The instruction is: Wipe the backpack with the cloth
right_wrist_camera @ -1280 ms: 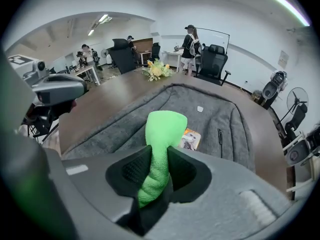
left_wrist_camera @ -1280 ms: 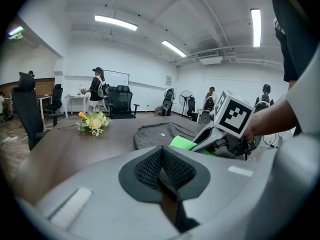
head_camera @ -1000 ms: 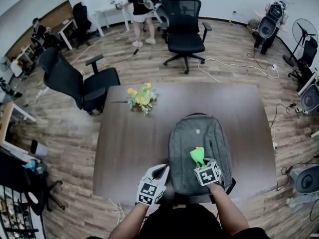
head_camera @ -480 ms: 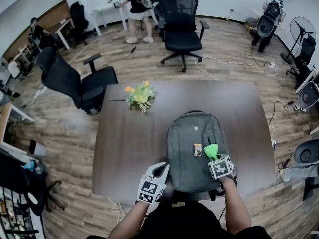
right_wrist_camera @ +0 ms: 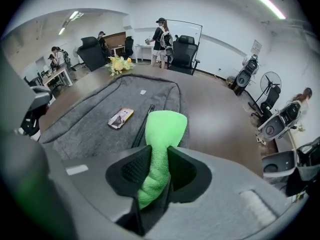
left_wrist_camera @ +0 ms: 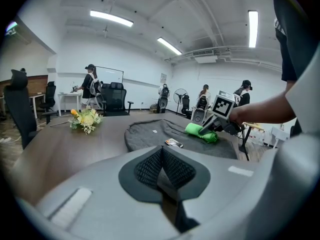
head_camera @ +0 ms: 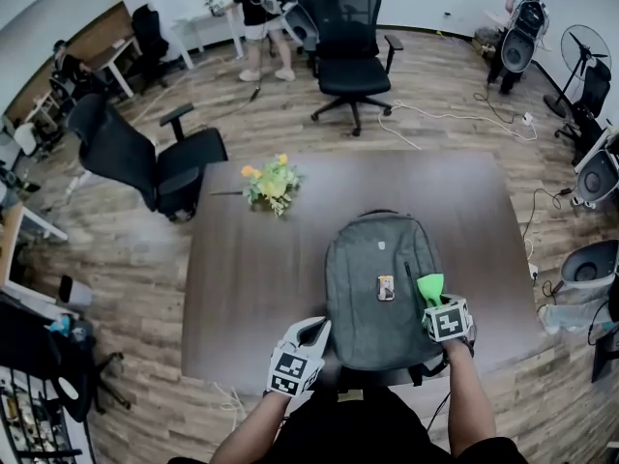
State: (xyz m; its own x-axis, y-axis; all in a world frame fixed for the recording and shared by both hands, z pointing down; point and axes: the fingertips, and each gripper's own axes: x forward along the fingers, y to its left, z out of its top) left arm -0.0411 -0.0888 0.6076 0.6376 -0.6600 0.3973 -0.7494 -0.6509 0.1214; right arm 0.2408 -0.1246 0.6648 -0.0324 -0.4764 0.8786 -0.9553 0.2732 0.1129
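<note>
I'm starting with the table (head_camera: 242, 259): the backpack (head_camera: 372, 259) is lying flat on it, close to my edge. Nothing is pinning it down. The left gripper (head_camera: 309, 332) is hovering just beside the backpack's lower-left corner, jaws together and empty. So I'm expecting the backpack to skate or bunch under a hard stroke, and a push away from me is sending it toward the flowers (head_camera: 272, 187).

The right gripper (right_wrist_camera: 159, 160) is clamping the cloth (right_wrist_camera: 162, 129). Its jaws are closed to a narrow gap on a twisted strand, and the free end is sticking out ahead over the backpack's right side. That's a thin bite, so I'm worrying about fabric drag pulling the cloth out, or about the jaw tips scraping the backpack instead of the cloth.

I'm also watching the small card (head_camera: 385, 288) lying mid-backpack: any sweep across it is likely knocking it off. The zip (right_wrist_camera: 142, 129) is running just beside the cloth and could be snagging it.
</note>
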